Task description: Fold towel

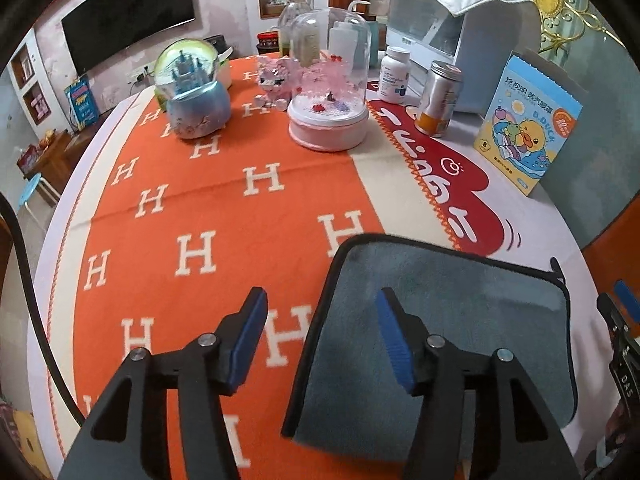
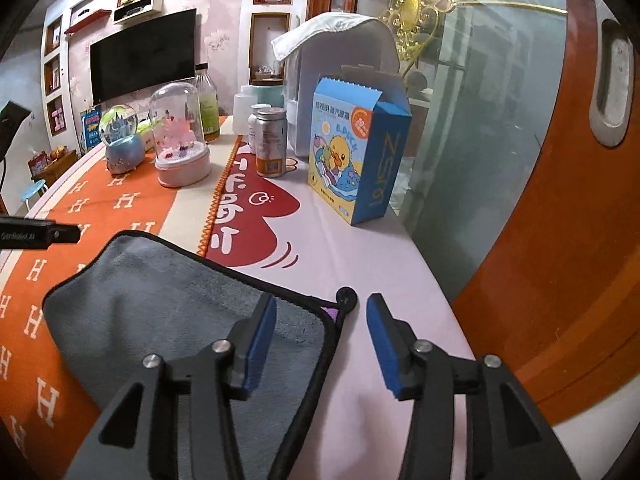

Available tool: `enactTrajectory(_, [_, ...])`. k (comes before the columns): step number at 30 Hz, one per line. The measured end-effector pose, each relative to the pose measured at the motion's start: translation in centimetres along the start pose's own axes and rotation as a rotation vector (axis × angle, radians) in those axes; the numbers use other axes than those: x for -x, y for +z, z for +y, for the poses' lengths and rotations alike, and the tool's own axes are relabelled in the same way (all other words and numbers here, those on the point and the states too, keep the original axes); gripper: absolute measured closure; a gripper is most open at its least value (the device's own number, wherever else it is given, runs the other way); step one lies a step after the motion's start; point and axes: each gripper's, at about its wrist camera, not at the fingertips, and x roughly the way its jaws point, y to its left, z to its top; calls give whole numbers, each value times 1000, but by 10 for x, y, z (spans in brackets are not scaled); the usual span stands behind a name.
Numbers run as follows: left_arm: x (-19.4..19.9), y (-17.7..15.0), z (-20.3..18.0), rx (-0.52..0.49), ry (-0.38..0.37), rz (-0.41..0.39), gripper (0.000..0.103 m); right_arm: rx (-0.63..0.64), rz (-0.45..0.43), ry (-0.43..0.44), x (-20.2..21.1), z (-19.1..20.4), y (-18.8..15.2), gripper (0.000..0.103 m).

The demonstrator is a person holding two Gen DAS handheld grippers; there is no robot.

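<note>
A grey towel (image 1: 448,320) with black edging lies flat on the table, near the front; in the right wrist view it (image 2: 160,312) lies to the left. My left gripper (image 1: 322,300) is open and empty, astride the towel's left edge, right finger over the cloth. My right gripper (image 2: 322,308) is open and empty, astride the towel's right edge by its black hanging loop (image 2: 346,298). The right gripper's tip (image 1: 624,308) shows at the right edge of the left wrist view; the left gripper's body (image 2: 40,232) shows at the left of the right wrist view.
An orange H-pattern cloth (image 1: 200,220) covers the table. At the back stand a snow globe (image 1: 196,92), a pink glass dome (image 1: 328,92), a pill bottle (image 1: 394,76), a metal can (image 1: 438,100), a blue duck box (image 1: 528,136) and a white appliance (image 1: 460,40). An orange door (image 2: 580,240) is at right.
</note>
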Motion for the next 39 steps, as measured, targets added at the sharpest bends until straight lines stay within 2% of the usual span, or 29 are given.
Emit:
enactTrajectory(4, [18,-16,10,24,1,15,39,-15,-2,11,12,5,2,41])
enactTrajectory(8, [36,-30,20,55,4,30,34,8,5,5,25,15,0,38])
enactTrajectory(12, [57,-51,34,86,-1,39,34,11,26,22,39,26,-5,32])
enactTrajectory(20, [99,-98,60,110,33,48,32,15,126,44,69,57,-28,21])
enactTrajectory(28, [146,-159,93,156,5,48,32,3,150,64,116,92,-56,12])
enactTrajectory(32, [167,-190,109,169,-20,66,23,-15,163,96,144,109,-74,7])
enactTrajectory(39, [206,-235,126,130,-37,68,10,-33,192,124,187,139,-105,2])
